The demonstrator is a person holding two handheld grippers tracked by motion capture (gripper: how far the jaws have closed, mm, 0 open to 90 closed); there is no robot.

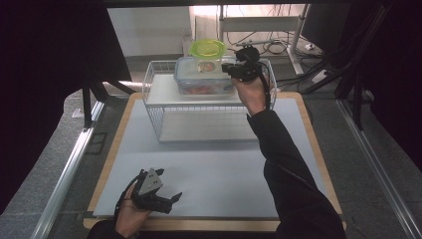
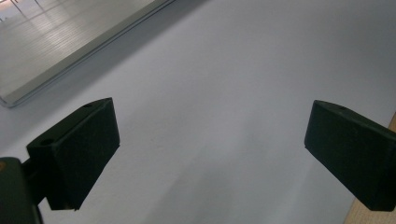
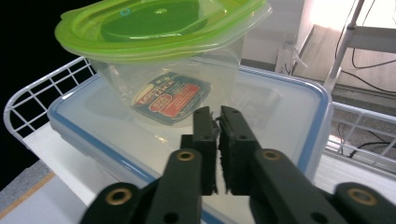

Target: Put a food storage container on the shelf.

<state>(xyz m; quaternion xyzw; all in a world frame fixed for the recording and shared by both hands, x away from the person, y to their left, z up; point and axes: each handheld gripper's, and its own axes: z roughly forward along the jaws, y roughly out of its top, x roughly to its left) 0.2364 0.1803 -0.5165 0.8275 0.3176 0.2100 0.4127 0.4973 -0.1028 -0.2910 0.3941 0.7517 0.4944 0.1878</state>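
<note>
So the right gripper [image 3: 218, 116] is up at the wire rack, jaws pinched almost together with just a sliver of gap and nothing between them. It sits over the near part of the blue-rimmed container's [image 3: 289, 112] frosted lid, though whether the tips actually touch the lid is hard to call. Right past the tips there's a clear tub [image 3: 173, 88] with a lime green lid [image 3: 154, 23], stacked on top of that blue-rimmed container, red and blue label facing the camera. In the high view the tub looks a bit tilted, leaning on the back edge of the container.

Both containers are on the top shelf of the white wire rack [image 1: 149, 79], which stands at the far end of the table [image 1: 209, 169]. Some reddish stuff shows through the side of the lower container.

The left gripper [image 1: 166, 201] is way back at the near edge of the table, well apart from the rack. Its jaws are spread wide, nothing held, just hanging over the pale grey surface.
</note>
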